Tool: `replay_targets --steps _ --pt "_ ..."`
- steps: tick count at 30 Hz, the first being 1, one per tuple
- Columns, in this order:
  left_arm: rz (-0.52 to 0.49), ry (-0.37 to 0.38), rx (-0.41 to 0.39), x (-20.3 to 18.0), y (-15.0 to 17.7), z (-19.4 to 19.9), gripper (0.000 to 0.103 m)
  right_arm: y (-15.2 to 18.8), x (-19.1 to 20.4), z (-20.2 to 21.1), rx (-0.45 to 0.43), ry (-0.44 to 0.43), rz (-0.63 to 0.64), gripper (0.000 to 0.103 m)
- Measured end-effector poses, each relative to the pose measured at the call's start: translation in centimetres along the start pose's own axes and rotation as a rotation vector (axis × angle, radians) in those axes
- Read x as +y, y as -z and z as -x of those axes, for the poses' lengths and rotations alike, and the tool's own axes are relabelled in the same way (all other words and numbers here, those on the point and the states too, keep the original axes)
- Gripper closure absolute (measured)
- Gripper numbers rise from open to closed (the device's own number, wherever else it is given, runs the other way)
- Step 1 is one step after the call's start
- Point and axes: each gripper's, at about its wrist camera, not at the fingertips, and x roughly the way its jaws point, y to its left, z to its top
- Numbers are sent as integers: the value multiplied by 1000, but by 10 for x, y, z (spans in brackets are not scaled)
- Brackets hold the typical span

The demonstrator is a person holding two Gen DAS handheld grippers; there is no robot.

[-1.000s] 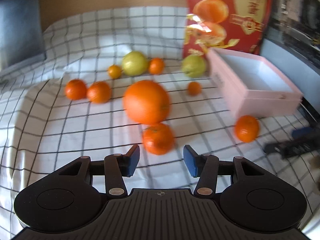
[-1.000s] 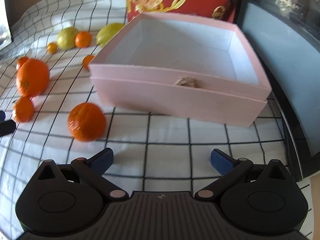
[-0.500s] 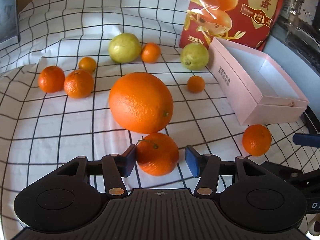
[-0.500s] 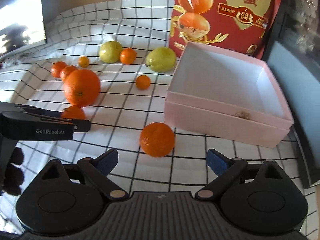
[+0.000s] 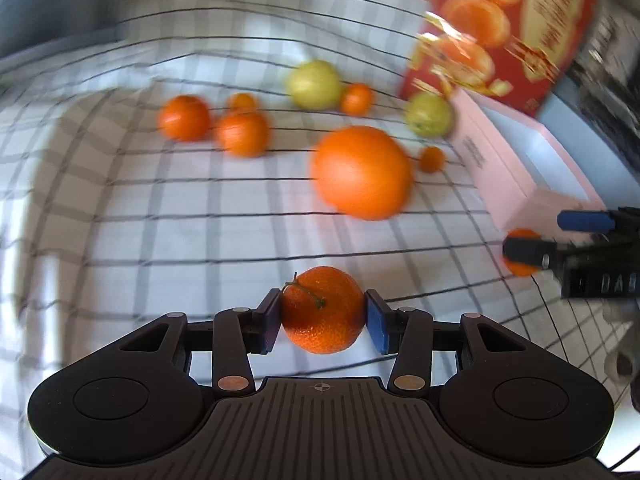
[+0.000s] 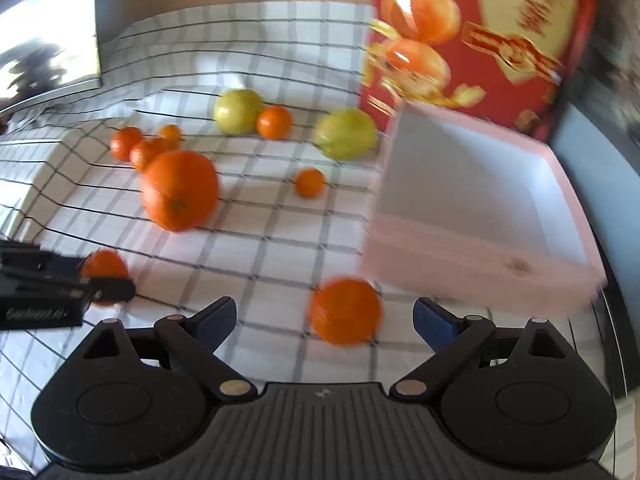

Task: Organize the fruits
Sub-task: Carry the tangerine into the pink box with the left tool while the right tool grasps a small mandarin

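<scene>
A small mandarin with a green stem (image 5: 322, 310) sits squarely between the two blue pads of the left gripper (image 5: 322, 316). The jaws are closing on it, and both pads press against its flanks, so the fruit is clamped; whether it is clear of the checked cloth (image 5: 160, 216) cannot be told. Its stem points up and toward the left pad.

Beyond it on the cloth lies a large orange (image 5: 362, 172), well apart from the held fruit. Farther back stand two yellow-green fruits (image 5: 315, 85) and several small mandarins, all blurred. To the right sits an open pink box (image 5: 516, 168), and behind it a red printed bag (image 5: 508, 28) stands upright.

The right gripper (image 6: 324, 318) has its jaws wide apart, gripping nothing. A second mandarin (image 6: 345, 311) lies on the cloth between its fingers, nearer the right one, with clear gaps to both pads. This fruit rests just in front of the pink box's near wall. At the left edge of the right wrist view, the left gripper shows with its orange fruit between the pads.
</scene>
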Motion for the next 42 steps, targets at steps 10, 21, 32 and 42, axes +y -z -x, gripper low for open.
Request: replay_targets --steps 10,21,32,42 --pt "239 -62 -53 70 9 52 54 -134 53 -55 73 -214 6 23" --pt "429 -109 -119 118 37 87 54 -214 126 -204 331 -187 -166 52" --pt "395 -76 -86 117 33 77 54 -202 136 -173 303 -220 -72 67" --pt "127 125 30 25 2 27 54 -128 39 -24 138 -267 -135 67"
